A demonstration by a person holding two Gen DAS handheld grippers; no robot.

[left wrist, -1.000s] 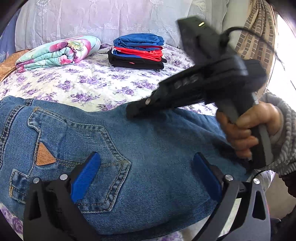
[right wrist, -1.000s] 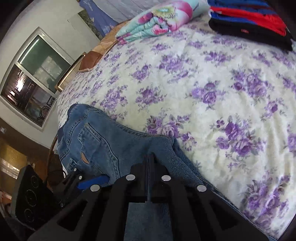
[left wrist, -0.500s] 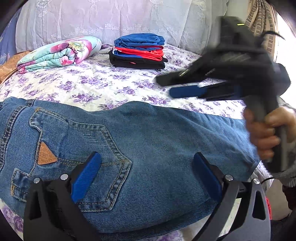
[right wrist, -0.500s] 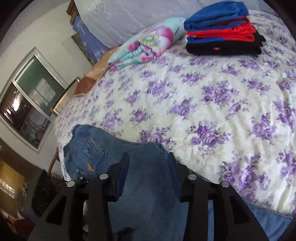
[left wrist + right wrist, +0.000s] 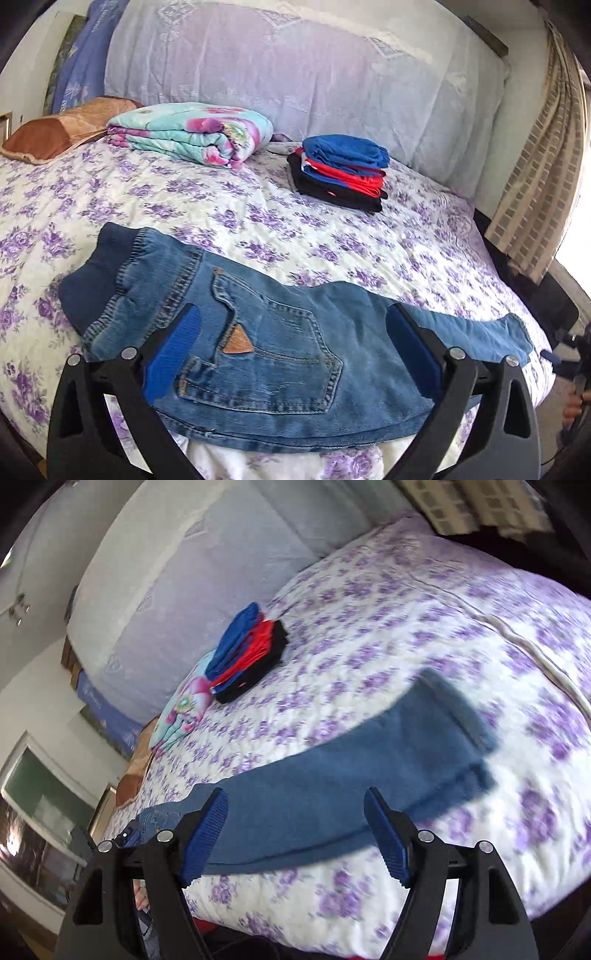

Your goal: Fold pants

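Observation:
Blue jeans (image 5: 280, 350) lie flat on the flowered bed sheet (image 5: 258, 221). The waistband is at the left and a back pocket with a tan patch faces up. My left gripper (image 5: 295, 354) hovers open just over the seat of the jeans, nothing between its blue pads (image 5: 173, 354). In the right wrist view the doubled legs of the jeans (image 5: 369, 768) run off to the right, hems blurred. My right gripper (image 5: 295, 834) hangs above the legs near the bed's front edge. Its jaws are opening and nothing is pinched between them.
A stack of folded blue, red and black clothes (image 5: 340, 173) and a folded floral blanket (image 5: 192, 134) sit at the back of the bed. A brown pillow (image 5: 55, 133) lies far left, a curtain (image 5: 535, 184) hangs right. A window (image 5: 44, 805) is left of the bed.
The right gripper let go of the jeans, opened, and swung right, out of the middle of the left view. The left gripper drew back and up, so the waistband now shows.

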